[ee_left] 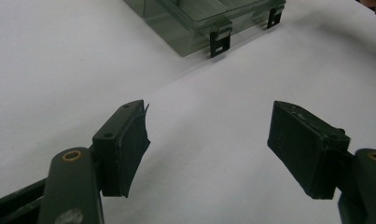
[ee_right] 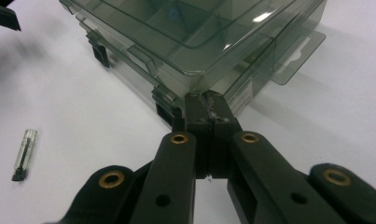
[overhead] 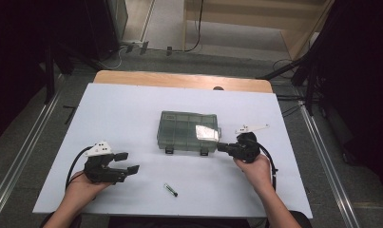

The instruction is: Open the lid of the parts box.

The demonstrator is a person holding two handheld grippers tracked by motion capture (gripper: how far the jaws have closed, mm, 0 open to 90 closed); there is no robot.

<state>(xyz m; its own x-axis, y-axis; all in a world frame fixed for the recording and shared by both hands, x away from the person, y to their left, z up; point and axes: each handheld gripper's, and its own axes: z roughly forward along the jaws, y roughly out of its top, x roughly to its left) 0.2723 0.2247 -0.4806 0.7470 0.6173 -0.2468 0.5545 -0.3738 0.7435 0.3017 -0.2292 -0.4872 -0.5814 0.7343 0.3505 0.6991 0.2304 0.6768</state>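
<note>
we have the clear plastic box [overhead: 188, 131] lying near the middle of the white table [overhead: 132, 109], lid down and its two black latches [overhead: 169, 150] facing us at the six o'clock edge. the right claw [overhead: 221, 147] is closed with nothing between its tips, and in the right gripper view those tips [ee_right: 207, 105] sit pressed against the box's near corner, at about four o'clock of the box in the high view. the left claw [overhead: 126, 162] rests wide open and empty, well apart from the box at roughly eight o'clock of it, with the box [ee_left: 199, 18] ahead of its jaws in the left gripper view. a small glass tube [overhead: 170, 189] lies loose on the table at six o'clock of the box, between our hands.

we judge the step in hand to be working the lid loose at that corner or at the latch just beside it. to do it well, we should keep the closed tips low and aimed at the seam under the lid rim, not at the flat wall, and push gently so the light box does not skid toward twelve o'clock. bringing the open left claw up to brace the box's far left side would steady it. we should also keep our forearms from sweeping the tube away.
</note>
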